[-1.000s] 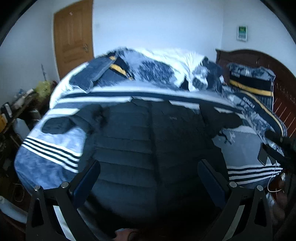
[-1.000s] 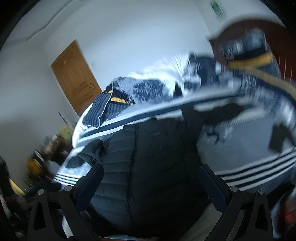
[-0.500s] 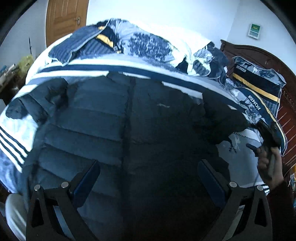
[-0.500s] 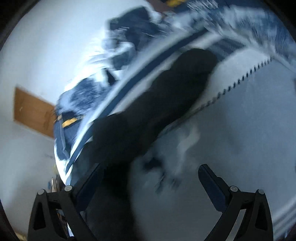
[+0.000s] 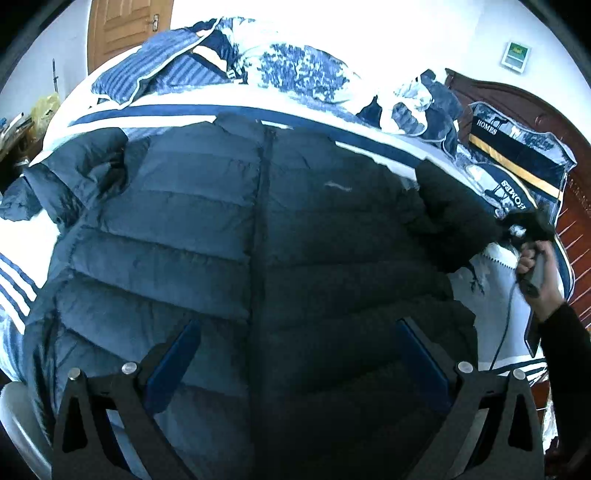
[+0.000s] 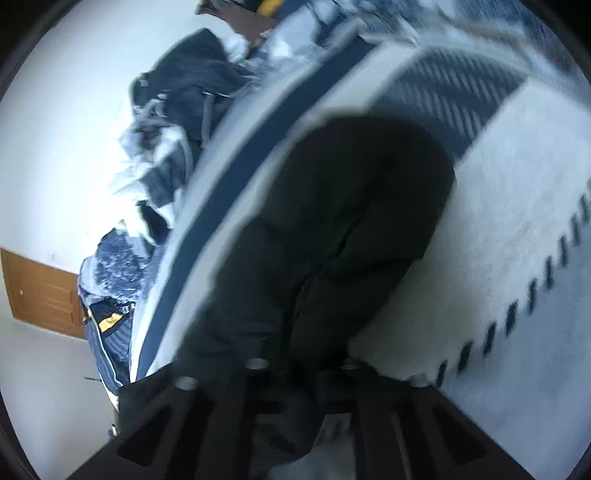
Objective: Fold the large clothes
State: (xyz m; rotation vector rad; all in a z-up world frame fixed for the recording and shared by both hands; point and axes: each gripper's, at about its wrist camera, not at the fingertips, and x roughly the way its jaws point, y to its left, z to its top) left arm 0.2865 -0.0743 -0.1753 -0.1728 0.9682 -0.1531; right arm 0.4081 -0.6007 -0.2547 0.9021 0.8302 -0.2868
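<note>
In the left wrist view, the left gripper (image 5: 295,354) hangs with its fingers wide apart over a dark puffer jacket (image 5: 258,240), which lies spread flat on a bed (image 5: 498,321) with a blue and white striped cover. Behind are a wooden door (image 5: 125,26), a white wall (image 5: 424,29) and a dark headboard (image 5: 576,206).

In the right wrist view, the right gripper (image 6: 299,373) is closed on the jacket's sleeve (image 6: 332,240), above the pale cover.

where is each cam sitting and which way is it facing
Left wrist: on the open left hand-held gripper, above the puffer jacket on the bed, facing the headboard; the right hand shows.
Right wrist: rolled sideways, close on the jacket sleeve, right hand-held gripper shut on it.
Shared: sleeve, bed.
</note>
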